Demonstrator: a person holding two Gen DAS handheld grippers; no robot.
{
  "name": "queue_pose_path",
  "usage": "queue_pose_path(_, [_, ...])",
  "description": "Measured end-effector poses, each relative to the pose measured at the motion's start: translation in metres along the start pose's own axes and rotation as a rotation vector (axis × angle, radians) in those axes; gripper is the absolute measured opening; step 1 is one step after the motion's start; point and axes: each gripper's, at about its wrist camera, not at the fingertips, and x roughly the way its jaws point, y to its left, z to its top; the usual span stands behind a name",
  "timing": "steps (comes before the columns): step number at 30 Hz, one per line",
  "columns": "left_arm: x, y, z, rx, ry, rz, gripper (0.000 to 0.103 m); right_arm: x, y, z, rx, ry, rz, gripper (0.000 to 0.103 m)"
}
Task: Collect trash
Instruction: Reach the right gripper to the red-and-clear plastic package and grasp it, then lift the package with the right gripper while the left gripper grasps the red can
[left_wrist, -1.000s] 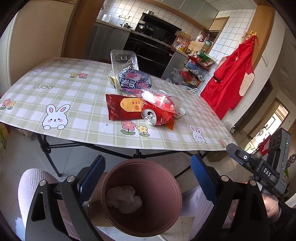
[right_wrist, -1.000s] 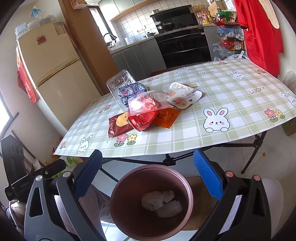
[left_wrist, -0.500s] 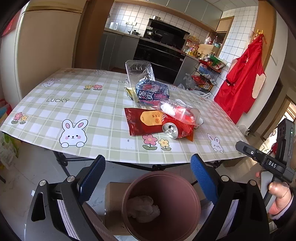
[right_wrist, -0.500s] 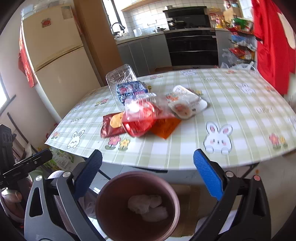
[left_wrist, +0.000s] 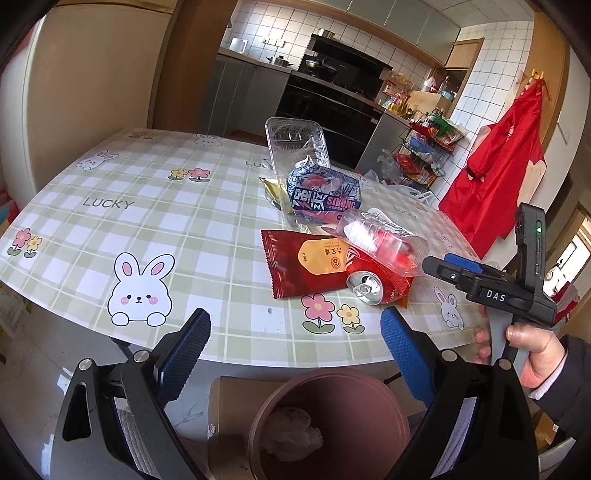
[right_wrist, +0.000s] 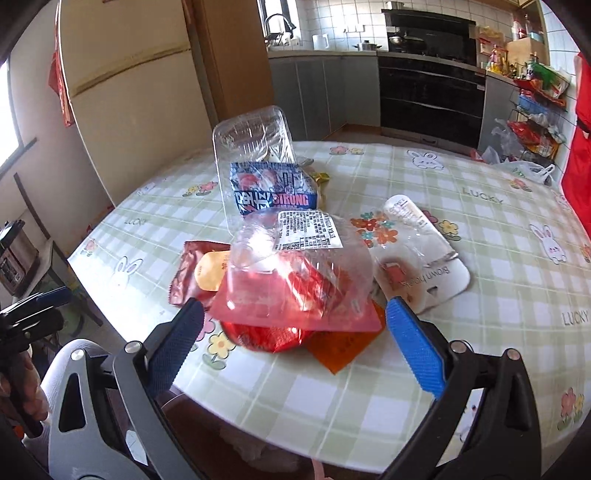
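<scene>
A heap of trash lies on the checked table (left_wrist: 155, 225): a crushed red can (left_wrist: 373, 282), a dark red snack packet (left_wrist: 299, 264), a clear plastic box (right_wrist: 295, 266) with a printed label, a blue wrapper (right_wrist: 273, 192), an upright clear tray (left_wrist: 295, 142) and a white blister card (right_wrist: 421, 254). A brown bin (left_wrist: 332, 424) with crumpled white tissue stands on the floor by the table's near edge. My left gripper (left_wrist: 295, 347) hangs open above the bin, empty. My right gripper (right_wrist: 293, 330) is open just short of the clear box and the can.
A fridge (right_wrist: 133, 92) stands left of the table, and kitchen cabinets with an oven (left_wrist: 328, 107) lie behind it. A red apron (left_wrist: 495, 173) hangs on the right wall beside a wire rack. A flat cardboard piece (left_wrist: 236, 402) lies under the bin. A hand (left_wrist: 532, 354) holds the right gripper's handle.
Both grippers have risen and come forward toward the table. The right one now faces the trash heap at tabletop height, and the bin has dropped out of its view.
</scene>
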Motion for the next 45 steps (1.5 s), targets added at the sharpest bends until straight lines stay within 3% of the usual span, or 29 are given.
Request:
queue_pose_path(9, [0.030,0.006,-0.015,-0.028,0.076,0.014,0.091,0.029,-0.007,0.015,-0.010,-0.016,0.043,0.098])
queue_pose_path(18, [0.037,0.011,-0.021,-0.049,0.087,0.016,0.091,0.022,-0.008,0.027,-0.078,-0.019,0.016,0.098])
queue_pose_path(21, [0.036,0.013,-0.022,-0.058,0.089,0.014,0.091,0.013,0.002,0.027,-0.211,0.007,-0.005,0.097])
queue_pose_path(25, [0.034,0.014,-0.021,-0.059,0.081,0.007,0.091,0.008,0.028,0.018,-0.582,0.089,-0.088,0.096])
queue_pose_path(28, [0.035,0.015,-0.023,-0.073,0.082,-0.001,0.091,0.011,0.041,0.014,-0.774,0.150,-0.120,0.080])
queue_pose_path(32, [0.035,0.013,-0.025,-0.087,0.080,-0.015,0.091,0.023,0.063,0.008,-0.980,0.181,-0.147,0.080])
queue_pose_path(36, [0.032,0.012,-0.024,-0.085,0.067,-0.020,0.091,0.037,0.080,0.001,-1.092,0.212,-0.153,0.080])
queue_pose_path(40, [0.033,0.016,-0.018,-0.090,0.060,-0.015,0.091,0.049,0.087,-0.001,-1.127,0.240,-0.154,0.079])
queue_pose_path(42, [0.034,0.019,-0.013,-0.090,0.054,-0.016,0.091,0.048,0.088,0.003,-1.113,0.247,-0.141,0.068])
queue_pose_path(44, [0.035,0.019,-0.009,-0.088,0.044,-0.012,0.091,0.040,0.090,0.008,-1.091,0.214,-0.142,0.049])
queue_pose_path(45, [0.034,0.020,-0.007,-0.090,0.039,-0.013,0.091,0.033,0.091,0.012,-1.072,0.195,-0.135,0.048])
